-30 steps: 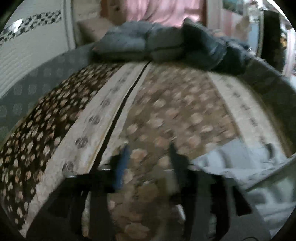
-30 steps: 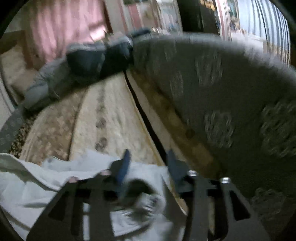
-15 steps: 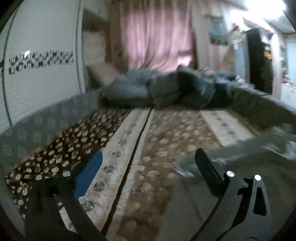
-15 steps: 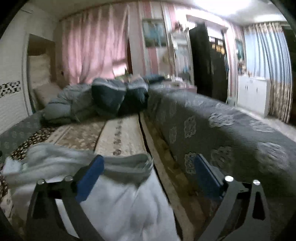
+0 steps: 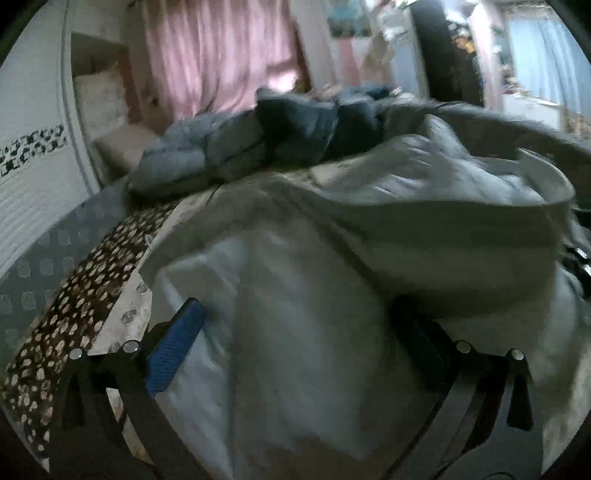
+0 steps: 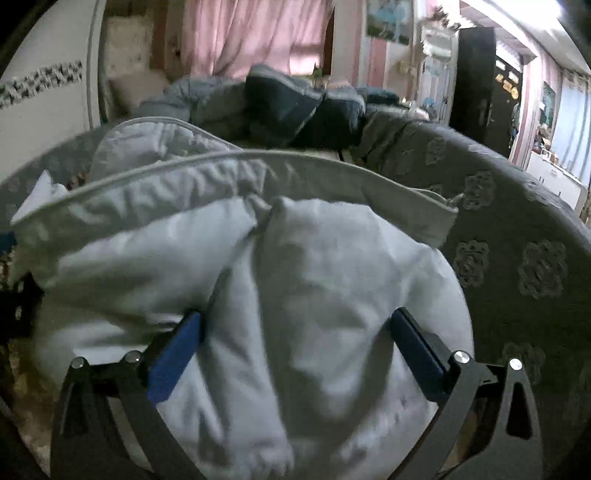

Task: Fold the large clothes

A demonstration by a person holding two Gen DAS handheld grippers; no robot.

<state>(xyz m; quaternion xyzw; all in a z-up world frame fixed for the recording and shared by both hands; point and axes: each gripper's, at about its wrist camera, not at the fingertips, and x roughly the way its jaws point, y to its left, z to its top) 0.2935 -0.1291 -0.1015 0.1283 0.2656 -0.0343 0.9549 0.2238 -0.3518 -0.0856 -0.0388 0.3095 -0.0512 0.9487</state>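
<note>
Pale padded garment (image 6: pixel 303 288) bunched on patterned bed (image 5: pixel 81 295), toward its right edge | left gripper (image 5: pixel 295 332) wide, fabric between fingers, ungrasped | right gripper (image 6: pixel 299 332) wide likewise | probably positioned to pinch.

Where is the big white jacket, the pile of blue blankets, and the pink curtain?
white jacket (image 6: pixel 325 280): right wrist view, on its puffy middle panel.
blue blankets (image 5: pixel 236 147): left wrist view, on the lighter blue fold at the far end.
pink curtain (image 6: pixel 255 33): right wrist view, on its upper folds.
</note>
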